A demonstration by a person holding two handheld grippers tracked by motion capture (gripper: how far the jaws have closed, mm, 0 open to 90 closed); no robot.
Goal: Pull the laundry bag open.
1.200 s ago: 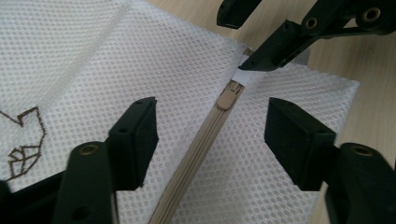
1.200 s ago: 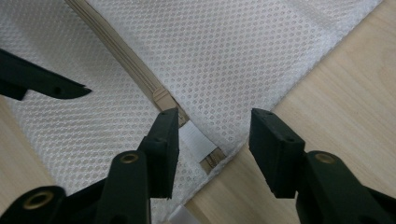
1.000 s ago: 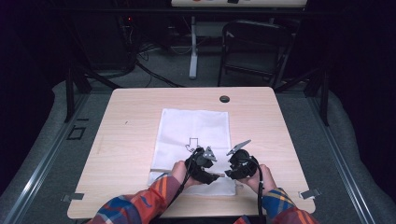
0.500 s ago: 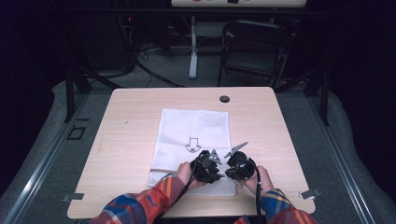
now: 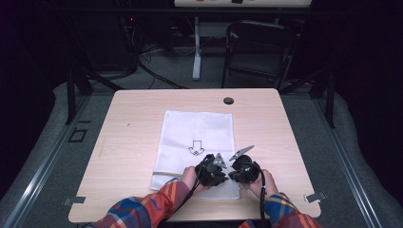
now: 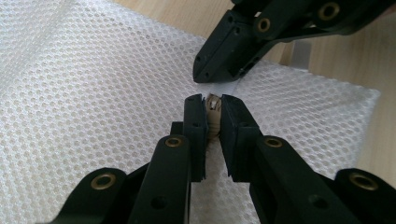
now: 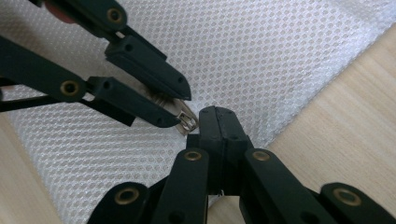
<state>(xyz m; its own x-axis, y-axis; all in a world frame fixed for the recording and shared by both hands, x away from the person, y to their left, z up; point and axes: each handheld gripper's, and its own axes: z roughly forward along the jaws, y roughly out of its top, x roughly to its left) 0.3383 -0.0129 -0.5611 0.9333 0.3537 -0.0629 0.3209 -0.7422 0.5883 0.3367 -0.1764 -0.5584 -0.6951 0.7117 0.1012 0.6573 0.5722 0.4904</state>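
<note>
A white mesh bag [image 5: 197, 135] with a black arrow print lies flat on the wooden table [image 5: 133, 118]. Both grippers meet at its near right edge. My left gripper [image 5: 219, 172] [image 6: 212, 105] is shut on the small metal zipper pull [image 6: 214, 114] [image 7: 185, 120]. My right gripper [image 5: 234, 172] [image 7: 217, 115] faces it tip to tip and is shut on the bag's mesh fabric [image 7: 261, 60] just beside the pull. In the left gripper view the right gripper [image 6: 208, 77] pinches a white strip of the bag. The left gripper [image 7: 180, 105] comes in from the upper left of the right gripper view.
A black round grommet [image 5: 228, 100] sits in the table near its far edge. Behind the table stand a dark folding chair [image 5: 259, 47] and loose cables on the floor. Metal clips [image 5: 316, 197] mark the near corners. Bare wood lies left and right of the bag.
My left gripper has shifted slightly right along the bag's near edge, closing the gap to the right gripper. The right gripper and the bag have barely moved.
</note>
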